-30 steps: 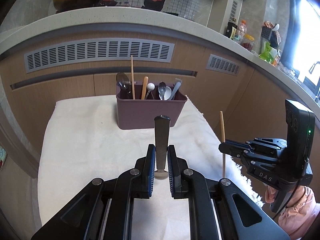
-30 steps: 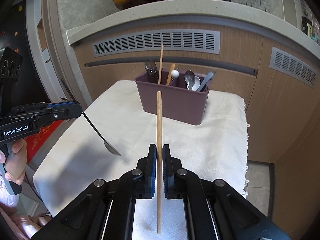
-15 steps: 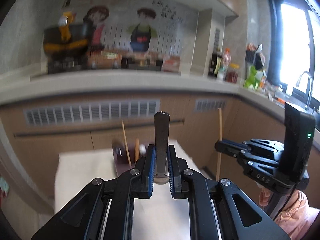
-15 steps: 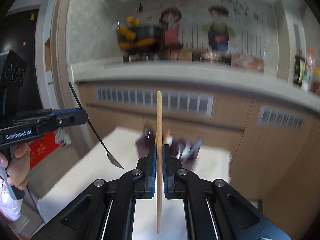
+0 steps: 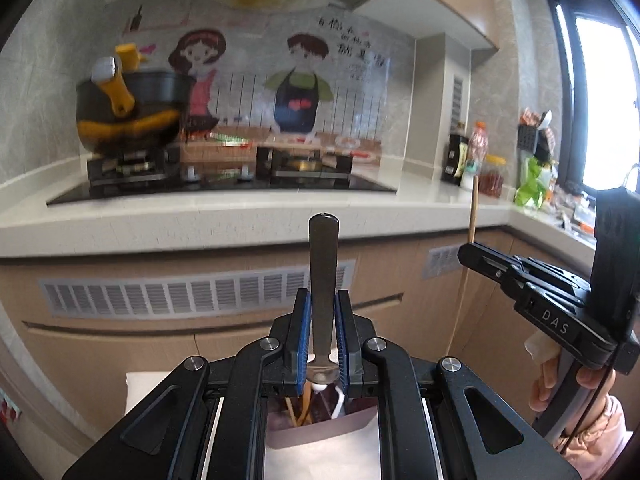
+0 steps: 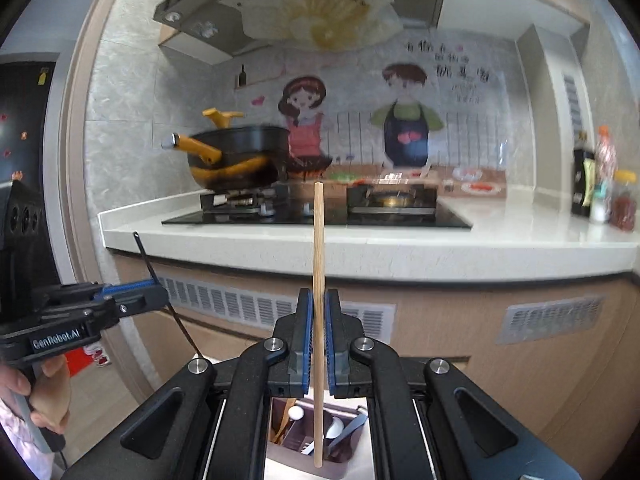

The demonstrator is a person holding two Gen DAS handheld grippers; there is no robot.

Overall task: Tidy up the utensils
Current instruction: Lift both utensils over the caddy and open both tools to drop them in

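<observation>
Gripping a metal spoon upright by its handle, left gripper clamped tight, mauve utensil holder low on the white cloth between both views, right gripper pinched on a vertical wooden chopstick above it.

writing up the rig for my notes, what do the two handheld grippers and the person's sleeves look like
Both grippers are black plastic with blue finger pads and silver pivot screws. Seen from the right wrist view, the left gripper carries white "GenRobot.AI" lettering. Seen from the left wrist view, the right gripper reads "DAS", has a tall black camera block and a thin black cable. The person's sleeve is pink.
</observation>
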